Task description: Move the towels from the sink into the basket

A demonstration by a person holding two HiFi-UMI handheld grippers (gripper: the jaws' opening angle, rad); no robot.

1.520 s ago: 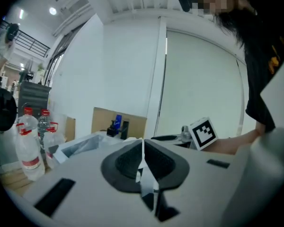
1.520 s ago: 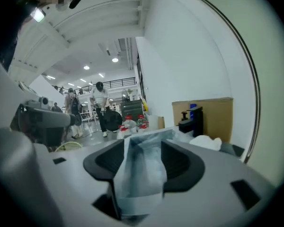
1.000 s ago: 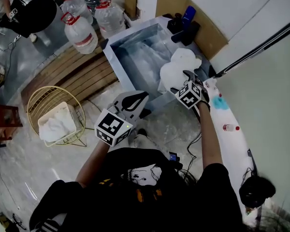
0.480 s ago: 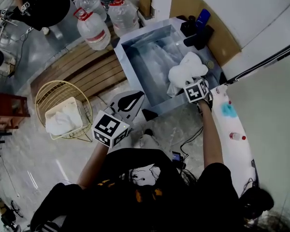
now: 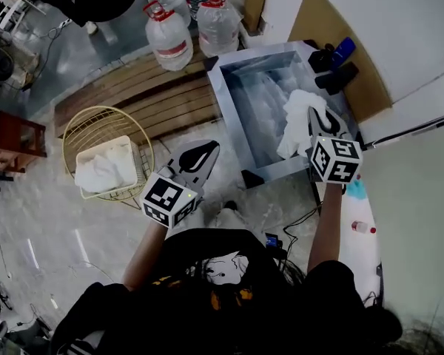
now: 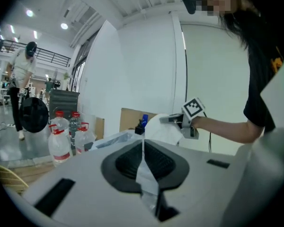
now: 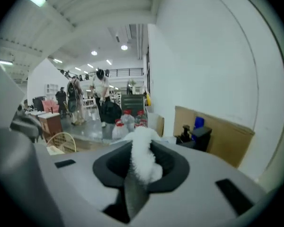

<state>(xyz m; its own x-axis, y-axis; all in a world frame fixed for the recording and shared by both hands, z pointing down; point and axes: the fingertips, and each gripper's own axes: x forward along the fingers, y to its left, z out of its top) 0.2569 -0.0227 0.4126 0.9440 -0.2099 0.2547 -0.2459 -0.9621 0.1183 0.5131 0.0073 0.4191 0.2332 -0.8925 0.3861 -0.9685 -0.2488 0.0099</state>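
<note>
Our right gripper [image 5: 318,120] has just clenched its fingers on the towel [image 5: 294,124]. It's a thin pinch, and we may lose it before the basket [image 5: 85,124]. The left gripper [image 5: 201,156] is clenched, empty.

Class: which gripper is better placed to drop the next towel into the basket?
Right. The right gripper has just been closing its jaws on a white towel, held above the sink. The left gripper, nearer the basket, is shut and empty.

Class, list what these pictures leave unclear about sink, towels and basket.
- Sink bottom, head view: held towel covers part; more towels unclear.
- Basket, head view: white heap too small to count towels.
- Basket, right gripper view: mostly behind the right gripper.
</note>
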